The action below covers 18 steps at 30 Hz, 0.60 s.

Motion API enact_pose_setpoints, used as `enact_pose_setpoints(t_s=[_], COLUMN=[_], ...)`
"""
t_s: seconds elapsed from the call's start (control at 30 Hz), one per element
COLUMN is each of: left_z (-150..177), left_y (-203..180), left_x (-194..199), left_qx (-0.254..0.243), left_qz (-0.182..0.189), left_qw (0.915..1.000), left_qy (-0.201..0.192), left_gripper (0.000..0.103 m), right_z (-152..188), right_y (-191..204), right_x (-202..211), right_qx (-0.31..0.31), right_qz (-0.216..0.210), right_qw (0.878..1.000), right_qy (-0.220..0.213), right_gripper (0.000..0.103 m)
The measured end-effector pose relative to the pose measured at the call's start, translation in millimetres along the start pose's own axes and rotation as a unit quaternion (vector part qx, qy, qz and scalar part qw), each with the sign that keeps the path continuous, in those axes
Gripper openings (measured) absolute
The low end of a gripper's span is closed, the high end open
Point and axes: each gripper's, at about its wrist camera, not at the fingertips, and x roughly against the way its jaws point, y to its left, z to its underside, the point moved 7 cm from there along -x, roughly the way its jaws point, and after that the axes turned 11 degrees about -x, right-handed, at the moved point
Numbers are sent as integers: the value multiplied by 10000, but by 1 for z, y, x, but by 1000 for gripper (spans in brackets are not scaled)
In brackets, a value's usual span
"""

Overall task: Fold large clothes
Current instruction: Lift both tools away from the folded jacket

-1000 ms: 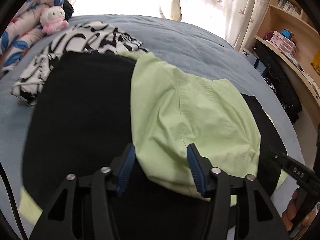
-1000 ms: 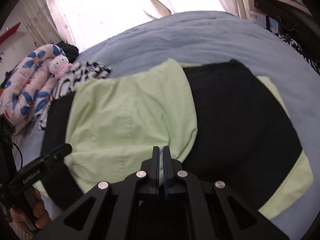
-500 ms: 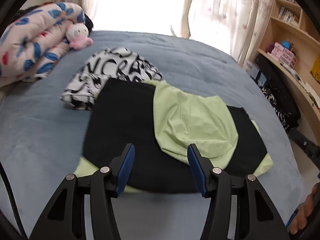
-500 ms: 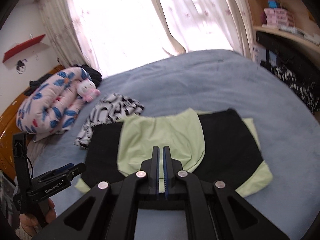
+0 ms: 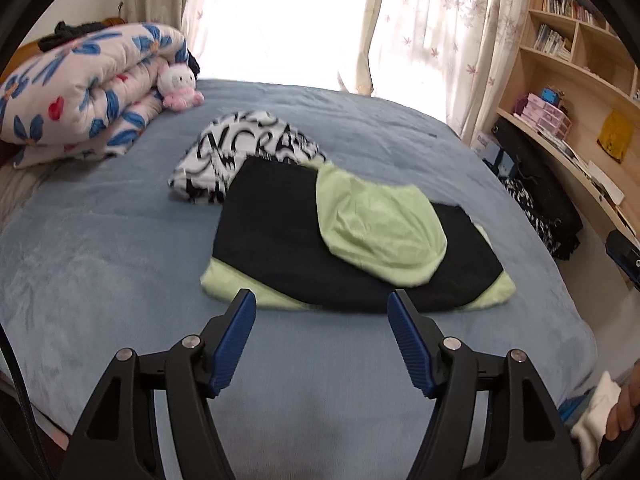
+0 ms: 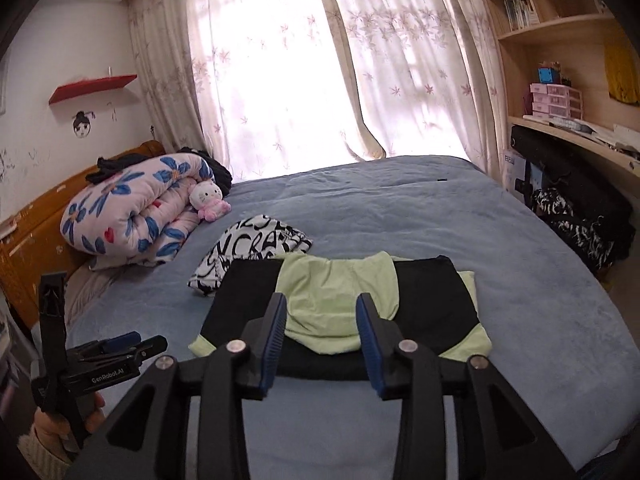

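The folded black-and-green garment [image 5: 352, 252] lies flat on the bed [image 5: 100, 260], just ahead of both sets of jaws. The left gripper [image 5: 322, 336] and right gripper [image 6: 322, 340] are opening, nothing between them. Best leave the bundle undisturbed; lift clear without snagging an edge.

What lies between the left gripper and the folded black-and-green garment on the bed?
Only bare blue bedcover. In the left wrist view, the left gripper, its jaws opening with nothing between them, hangs short of the garment.
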Motion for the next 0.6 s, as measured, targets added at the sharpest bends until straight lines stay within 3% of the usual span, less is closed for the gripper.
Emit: enact_pose_setpoints(t_s=[0.17, 0.33, 0.6], left_z=[39, 65, 71], left_y=[3, 18, 61], left_x=[-34, -86, -184], left_qx=[169, 895, 1894], left_qz=[358, 1051, 1306], left_qw=[9987, 9896, 9720], left_qy=[333, 415, 470], left_gripper=[67, 67, 67], right_z=[45, 86, 94], right_y=[-10, -18, -18], right_x=[-33, -74, -138], right_qx=[27, 41, -30], right_qz=[67, 119, -13], right_qw=[9995, 9979, 9966], right_qy=[320, 631, 828], right_gripper=[41, 41, 41])
